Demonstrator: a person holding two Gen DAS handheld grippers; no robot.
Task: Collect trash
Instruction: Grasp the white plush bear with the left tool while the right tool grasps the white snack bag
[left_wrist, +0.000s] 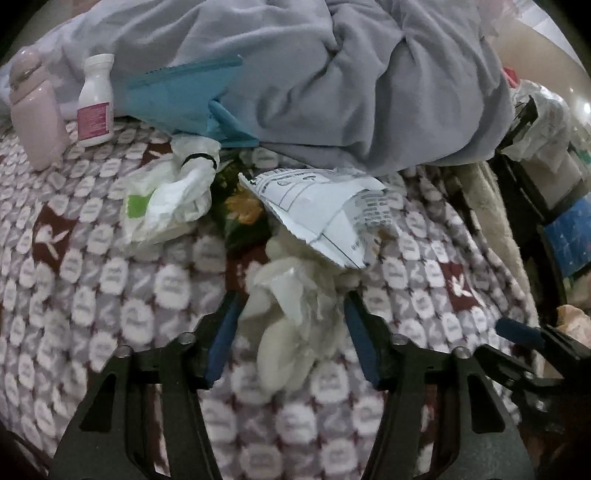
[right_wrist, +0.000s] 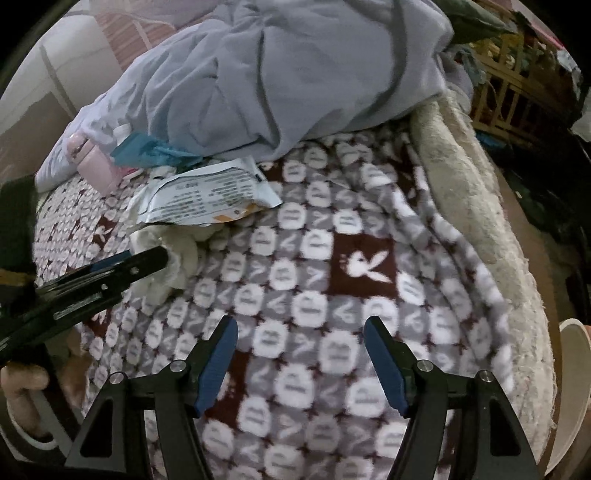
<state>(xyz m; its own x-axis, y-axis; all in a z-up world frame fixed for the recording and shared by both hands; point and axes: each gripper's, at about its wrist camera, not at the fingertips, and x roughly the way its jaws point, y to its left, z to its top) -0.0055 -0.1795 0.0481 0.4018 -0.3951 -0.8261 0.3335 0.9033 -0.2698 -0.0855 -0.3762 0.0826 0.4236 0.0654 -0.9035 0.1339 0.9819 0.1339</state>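
This is a home bedroom, seen from over a bed. A fleece blanket printed with white ovals and rabbit heads covers the mattress across the middle of both views, with a rumpled grey quilt heaped along the top. A pink bottle and a white pill bottle stand at the upper left, and cluttered household shelves crowd the upper right.
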